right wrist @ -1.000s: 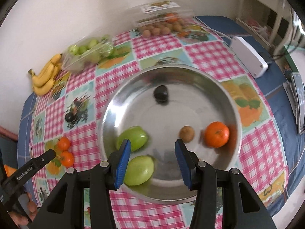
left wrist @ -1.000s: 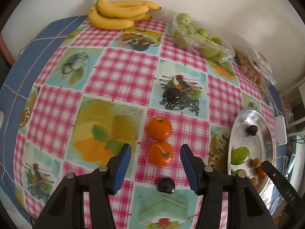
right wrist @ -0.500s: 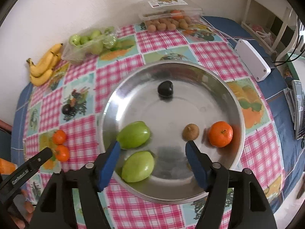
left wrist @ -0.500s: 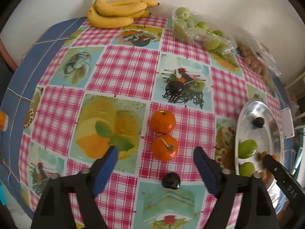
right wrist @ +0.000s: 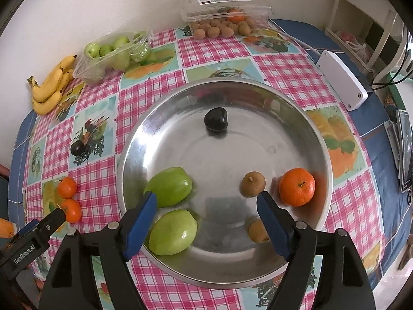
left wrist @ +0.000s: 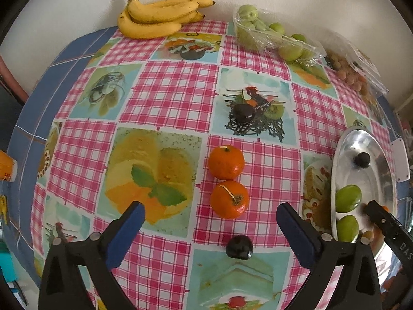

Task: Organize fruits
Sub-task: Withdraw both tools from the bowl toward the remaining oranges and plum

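Observation:
In the left wrist view my left gripper (left wrist: 209, 208) hangs over the checked cloth, jaws wide and still opening, pads touching nothing. Two oranges (left wrist: 229, 199) (left wrist: 225, 162) lie just ahead of it, and a dark plum (left wrist: 239, 243) sits nearer. A second plum (left wrist: 244, 112) lies farther back. My right gripper (right wrist: 206, 197) hovers over the steel plate (right wrist: 134, 139), jaws opening and empty. The plate holds two green fruits (right wrist: 169, 190) (right wrist: 174, 232), a plum (right wrist: 215, 118), two small brown fruits (right wrist: 253, 184) (right wrist: 258, 231) and an orange (right wrist: 296, 186).
Against the back wall lie bananas (left wrist: 157, 16), a clear tray of green fruit (left wrist: 271, 36) and a clear box of small brown fruits (right wrist: 224, 18). A white box (right wrist: 342, 80) with a cable sits right of the plate. The table's blue edge runs along the left.
Both pairs of jaws have spread much wider, with nothing in either. Both hands have stayed almost in place, and no fruit has moved.

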Demonstrator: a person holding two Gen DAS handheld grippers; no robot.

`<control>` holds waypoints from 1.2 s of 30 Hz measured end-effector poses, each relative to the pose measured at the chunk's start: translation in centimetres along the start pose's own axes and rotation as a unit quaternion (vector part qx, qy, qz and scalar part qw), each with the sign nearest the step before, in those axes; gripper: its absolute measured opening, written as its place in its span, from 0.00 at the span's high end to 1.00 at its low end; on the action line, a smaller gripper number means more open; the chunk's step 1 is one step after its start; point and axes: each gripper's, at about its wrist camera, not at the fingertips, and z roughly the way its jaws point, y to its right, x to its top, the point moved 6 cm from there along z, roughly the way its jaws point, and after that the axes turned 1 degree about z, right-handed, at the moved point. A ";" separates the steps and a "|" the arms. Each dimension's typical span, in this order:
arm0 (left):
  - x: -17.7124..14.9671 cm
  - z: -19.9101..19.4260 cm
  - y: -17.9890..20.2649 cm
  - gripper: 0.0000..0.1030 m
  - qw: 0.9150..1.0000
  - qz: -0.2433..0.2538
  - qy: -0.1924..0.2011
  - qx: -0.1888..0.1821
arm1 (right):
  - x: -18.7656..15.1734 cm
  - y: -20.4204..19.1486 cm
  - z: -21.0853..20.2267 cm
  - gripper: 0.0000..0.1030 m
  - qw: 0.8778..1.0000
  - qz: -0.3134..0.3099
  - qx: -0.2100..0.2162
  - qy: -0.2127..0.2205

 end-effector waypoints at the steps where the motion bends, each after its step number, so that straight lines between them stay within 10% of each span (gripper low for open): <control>1: 0.1 0.0 -0.1 0.00 1.000 -0.001 0.002 0.001 | 0.0 0.0 0.0 0.09 1.000 -0.001 -0.001 0.002; 22: 0.2 -0.5 0.2 0.00 1.000 0.001 0.006 -0.003 | 0.2 -0.3 -0.4 0.00 1.000 -0.015 -0.009 0.012; 36: 1.1 -1.8 -4.0 0.00 0.998 -0.054 0.027 0.005 | -0.3 -5.4 -1.8 0.00 0.997 -0.041 0.070 0.013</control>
